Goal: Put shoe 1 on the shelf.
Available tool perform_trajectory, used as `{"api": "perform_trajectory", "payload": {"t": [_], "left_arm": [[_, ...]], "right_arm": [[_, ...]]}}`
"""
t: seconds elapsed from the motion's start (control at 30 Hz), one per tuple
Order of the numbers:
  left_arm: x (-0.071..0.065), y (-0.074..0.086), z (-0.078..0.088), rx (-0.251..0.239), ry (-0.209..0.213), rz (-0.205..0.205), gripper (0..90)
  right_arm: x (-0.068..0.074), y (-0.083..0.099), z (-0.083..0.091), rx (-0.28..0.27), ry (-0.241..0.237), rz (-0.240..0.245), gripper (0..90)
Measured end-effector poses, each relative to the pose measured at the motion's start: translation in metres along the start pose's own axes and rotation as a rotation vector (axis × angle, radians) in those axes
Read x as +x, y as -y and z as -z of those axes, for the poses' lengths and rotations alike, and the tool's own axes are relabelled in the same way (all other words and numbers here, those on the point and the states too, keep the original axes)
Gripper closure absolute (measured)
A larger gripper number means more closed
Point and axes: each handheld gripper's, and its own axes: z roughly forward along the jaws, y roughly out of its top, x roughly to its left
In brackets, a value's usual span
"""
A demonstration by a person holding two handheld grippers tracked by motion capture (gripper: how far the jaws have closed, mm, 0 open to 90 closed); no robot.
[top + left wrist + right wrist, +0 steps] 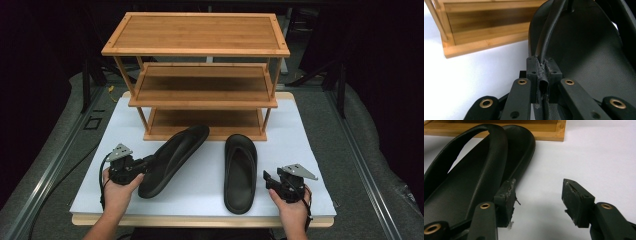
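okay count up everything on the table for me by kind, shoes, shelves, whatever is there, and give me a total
Black slippers: 2, one tilted and pinched at its edge by the left claw, namely the left slipper, and one lying flat, the right slipper, beside the open right claw
Wooden racks: 1, the three-tier rack
White mats: 1, the mat
Total: 4

This looks like a recording lab or studio, not a home. A small worktop with a white cover stands alone on grey carpeted floor, ringed by dark curtains and metal stand legs. A bamboo shoe rack sits staged on it, like a prop.
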Motion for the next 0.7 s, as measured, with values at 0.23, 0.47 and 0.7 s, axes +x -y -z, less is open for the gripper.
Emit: {"api": "perform_trajectory", "payload": {"t": [0.23,0.47,0.7], "left_arm": [[-0.003,-0.007,0.015,-0.037,0.013,-0.015,84.0],[-0.003,-0.009,0.026,-0.06,0.017,-0.012,84.0],[-0.002,-0.015,0.038,-0.095,0.018,-0.015,84.1]], "right_arm": [[0.0,0.0,-0.001,0.006,0.002,-0.001,44.7],[0.0,0.0,0.0,0.005,0.004,-0.001,44.7],[-0.001,0.0,0.0,0.005,0.002,-0.004,44.7]]}}
